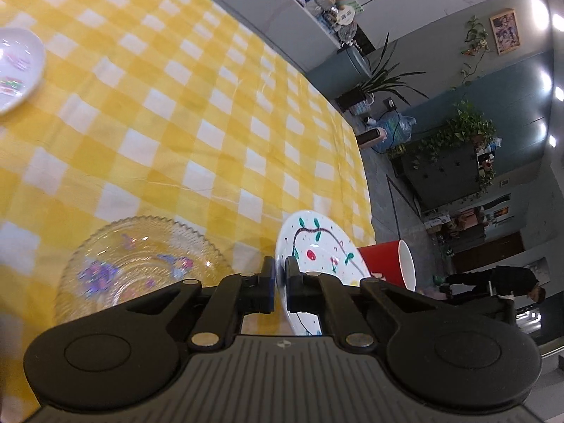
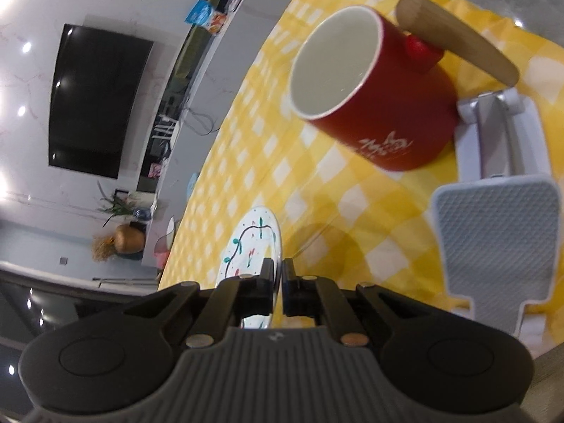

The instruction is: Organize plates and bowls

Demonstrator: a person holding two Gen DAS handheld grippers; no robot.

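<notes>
Both hand-held grippers were clamped on the rim of the same painted plate. The left hand-held gripper (image 1: 279, 283) pinched the edge of the painted plate (image 1: 317, 246), which stood tilted on its rim side, raised off the surface (image 1: 211, 105). In the right wrist view the right hand-held gripper (image 2: 278, 283) gripped the same plate (image 2: 252, 243) by a thin sliver of rim, its jaws nearly touching.

The likeliest trouble was the two grips working against each other: if one hand rose or twisted without the other, the smooth glazed rim could slide out of the pads and the plate would drop, perhaps onto the glass plate (image 1: 141, 268) lying just beside it at nine o'clock in the left view. The narrow bite on the rim made that slip more probable.

Around it, a red mug (image 2: 370, 84) with a wooden handle (image 2: 454, 35) stood at one o'clock in the right view, close enough to be clipped by a swinging plate. A white rack (image 2: 500, 211) lay at three o'clock. A white bowl (image 1: 17, 67) sat well apart at ten o'clock in the left view.
</notes>
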